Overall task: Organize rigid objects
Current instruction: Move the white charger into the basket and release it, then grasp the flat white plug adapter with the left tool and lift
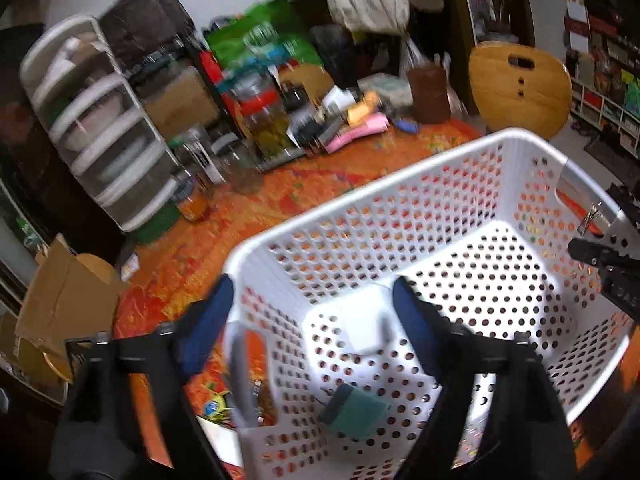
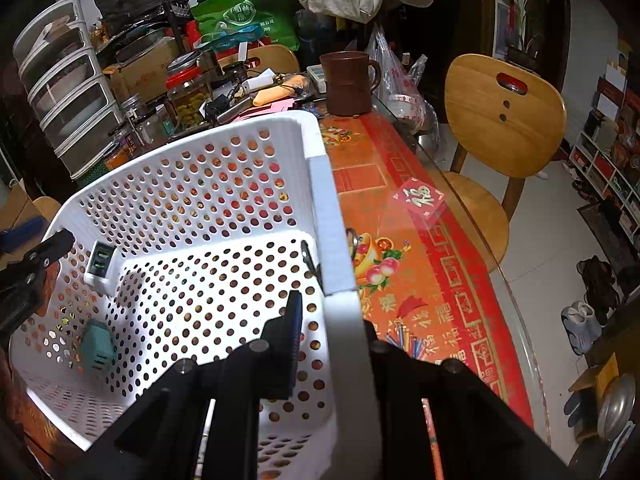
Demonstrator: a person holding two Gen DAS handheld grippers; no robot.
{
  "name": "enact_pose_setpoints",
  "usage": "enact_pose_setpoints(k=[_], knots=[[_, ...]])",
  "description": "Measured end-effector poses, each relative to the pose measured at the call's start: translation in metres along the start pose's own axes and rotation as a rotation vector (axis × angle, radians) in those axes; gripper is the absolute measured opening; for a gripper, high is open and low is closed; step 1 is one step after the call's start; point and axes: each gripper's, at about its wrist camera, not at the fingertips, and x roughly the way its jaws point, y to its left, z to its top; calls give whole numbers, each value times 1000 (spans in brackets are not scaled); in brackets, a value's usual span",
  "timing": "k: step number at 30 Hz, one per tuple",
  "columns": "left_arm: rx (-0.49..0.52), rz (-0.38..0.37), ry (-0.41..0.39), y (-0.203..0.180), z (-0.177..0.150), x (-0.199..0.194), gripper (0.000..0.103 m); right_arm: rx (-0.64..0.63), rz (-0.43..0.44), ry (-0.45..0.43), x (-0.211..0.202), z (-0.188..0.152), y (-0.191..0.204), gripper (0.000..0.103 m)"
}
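Observation:
A white perforated basket [image 1: 360, 208] stands on the orange-red tablecloth and also shows in the right wrist view [image 2: 192, 148]. Inside lie a white USB charger [image 2: 100, 266] and a teal charger [image 2: 96, 350]; in the left wrist view they are the white charger [image 1: 366, 320] and the teal charger [image 1: 354, 410]. My left gripper [image 1: 312, 320] is open and empty, astride the basket's near left wall above the white charger. My right gripper [image 2: 336, 328] is shut on the basket's right wall, one finger inside, the other hidden outside.
Clutter fills the table's back: plastic drawers [image 2: 64, 88], glass jars [image 2: 188, 96], a brown mug [image 2: 348, 84], a pink item [image 1: 356, 132], a green bag [image 2: 248, 12]. A wooden chair [image 2: 504, 120] stands past the table's right edge. A red paper card [image 2: 418, 198] lies on the cloth.

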Motion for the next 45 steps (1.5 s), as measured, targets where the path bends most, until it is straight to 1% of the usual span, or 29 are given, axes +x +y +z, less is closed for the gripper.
enact_pose_setpoints(k=[1, 3, 4, 5, 6, 7, 8, 10, 12, 14, 15, 17, 19, 23, 27, 30, 31, 37, 41, 43, 45], knots=[[-7, -1, -20, 6, -2, -8, 84, 1, 0, 0, 0, 0, -1, 14], [-64, -8, -67, 31, -11, -33, 85, -2, -3, 1, 0, 0, 0, 14], [-115, -8, -86, 50, -18, -45, 91, -5, -5, 1, 0, -1, 1, 14], [-146, -4, -91, 64, -23, -52, 100, -6, -6, 1, 0, -1, 1, 14], [-195, 8, -94, 87, -34, -62, 102, -7, -6, 2, 0, -1, 1, 14], [-243, 23, -92, 110, -46, -69, 102, -9, -8, 3, 0, -1, 1, 14], [-268, 30, -83, 123, -54, -70, 102, -11, -8, 1, 0, -1, 2, 14], [-316, 33, -31, 154, -81, -63, 102, -10, -8, 3, 0, -1, 2, 14], [-355, 47, 33, 178, -109, -44, 102, -11, -8, 1, -1, -1, 2, 14], [-382, 45, 101, 189, -134, -22, 102, -11, -9, 3, -1, -1, 2, 14], [-388, 23, 136, 192, -148, -9, 102, -10, -9, 2, -1, 0, 2, 14], [-381, -5, 170, 188, -165, 6, 102, -8, -10, 4, -1, -1, 2, 14], [-368, -22, 188, 184, -176, 15, 102, -7, -11, 5, -1, -1, 1, 14], [-383, -26, 231, 177, -194, 33, 102, -6, -12, 9, -2, 0, -1, 14], [-409, -28, 272, 183, -209, 50, 102, -12, -18, 11, -2, 0, -1, 14], [-456, -63, 269, 189, -215, 58, 102, -11, -20, 11, -2, 1, 0, 14], [-459, -63, 268, 191, -215, 59, 102, -10, -20, 11, -1, 1, 0, 14], [-386, -70, 256, 182, -212, 55, 102, -11, -18, 11, -1, 1, 0, 14], [-408, -52, 269, 190, -214, 55, 102, -12, -16, 13, -1, 0, 1, 14], [-389, -30, 270, 190, -217, 52, 101, -13, -15, 13, -1, 0, 1, 14], [-375, -52, 261, 190, -221, 51, 102, -13, -16, 13, -1, 0, 2, 14]])
